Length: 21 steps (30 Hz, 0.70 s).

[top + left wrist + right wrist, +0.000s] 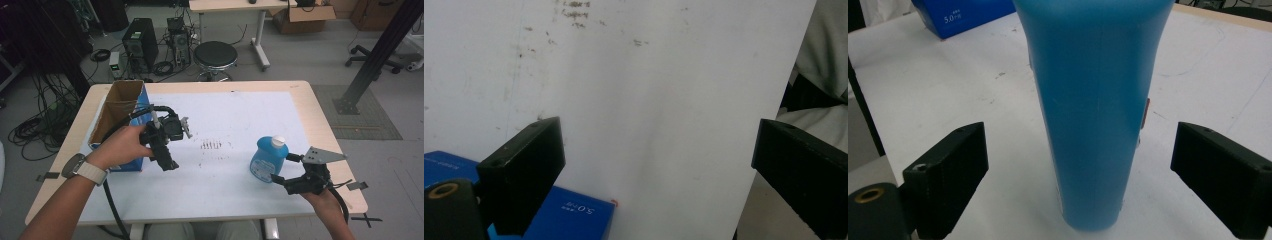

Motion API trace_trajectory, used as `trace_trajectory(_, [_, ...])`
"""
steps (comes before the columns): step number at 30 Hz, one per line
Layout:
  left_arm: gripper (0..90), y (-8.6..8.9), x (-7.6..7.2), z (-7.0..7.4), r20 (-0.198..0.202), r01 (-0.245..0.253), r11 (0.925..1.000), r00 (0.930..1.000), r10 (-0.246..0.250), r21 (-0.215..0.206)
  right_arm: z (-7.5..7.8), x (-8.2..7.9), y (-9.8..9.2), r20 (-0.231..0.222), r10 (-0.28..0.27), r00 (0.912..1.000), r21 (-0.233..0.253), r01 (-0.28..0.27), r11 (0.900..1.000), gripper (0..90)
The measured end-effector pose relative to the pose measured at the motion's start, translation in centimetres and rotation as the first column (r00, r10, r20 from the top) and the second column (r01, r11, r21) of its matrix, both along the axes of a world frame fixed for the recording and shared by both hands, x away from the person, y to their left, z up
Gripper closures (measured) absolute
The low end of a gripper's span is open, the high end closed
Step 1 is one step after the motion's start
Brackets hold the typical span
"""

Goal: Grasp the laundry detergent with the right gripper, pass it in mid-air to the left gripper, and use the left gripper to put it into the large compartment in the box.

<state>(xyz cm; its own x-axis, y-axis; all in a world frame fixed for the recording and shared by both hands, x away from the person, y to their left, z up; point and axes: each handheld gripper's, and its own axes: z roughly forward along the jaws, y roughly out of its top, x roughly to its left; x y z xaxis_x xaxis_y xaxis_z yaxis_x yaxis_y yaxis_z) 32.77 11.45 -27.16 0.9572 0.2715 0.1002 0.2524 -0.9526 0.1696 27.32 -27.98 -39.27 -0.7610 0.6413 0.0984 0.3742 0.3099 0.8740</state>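
Blue bottle (267,161), white cap on top, stands upright near the right front corner of the worktop (320,125), long axis vertical. One bottle, one open cardboard box with blue sides (120,117) at the left edge, one white sheet (230,125) covering most of the worktop, two grippers.

Largest first: worktop, light wood, white sheet with a few dark scuff marks mid-sheet. Then the box, tall, open top, near the left edge, toward the back. Then the bottle. Then the grippers.

Right gripper (286,170) sits just right and front of the bottle, pointing at it. In the right gripper view the bottle (1095,110) stands dead centre between the two fingers (948,175), fingers spread wide, neither one touching the plastic; gaps on both sides. Bottle body is tall against the finger line, so the fingers sit low on the body, near its base.

Left gripper (170,150) is held above the sheet just beside the box, well apart from the bottle. Left gripper view: fingers (524,170) spread apart, nothing between them, white sheet (649,100) below, blue box corner (569,212) at the lower left.

Judgement: right hand is much the nearer; the grasp is lined up, the next move likely just needs the fingers closing squarely on the bottle's sides. Risk: narrow upright bottle could tip if one finger lands first.
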Motion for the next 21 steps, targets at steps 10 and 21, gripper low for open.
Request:
trace_trajectory(10, [7.5, 0.0, 0.0, 0.0, -0.001, -0.003, 1.0000, 1.0000, 0.003, -0.002, -0.7, 1.0, 1.0, 0.008, -0.007, 0.9999, 0.027, 0.006, 1.000, 8.4])
trace_trajectory(21, [7.4, 0.3, 0.1, 0.0, 0.000, -0.008, 1.0000, 1.0000, 0.008, -0.001, -1.3, 1.6, 1.7, 0.022, -0.030, 0.9993, 0.059, 0.028, 0.998, 9.3])
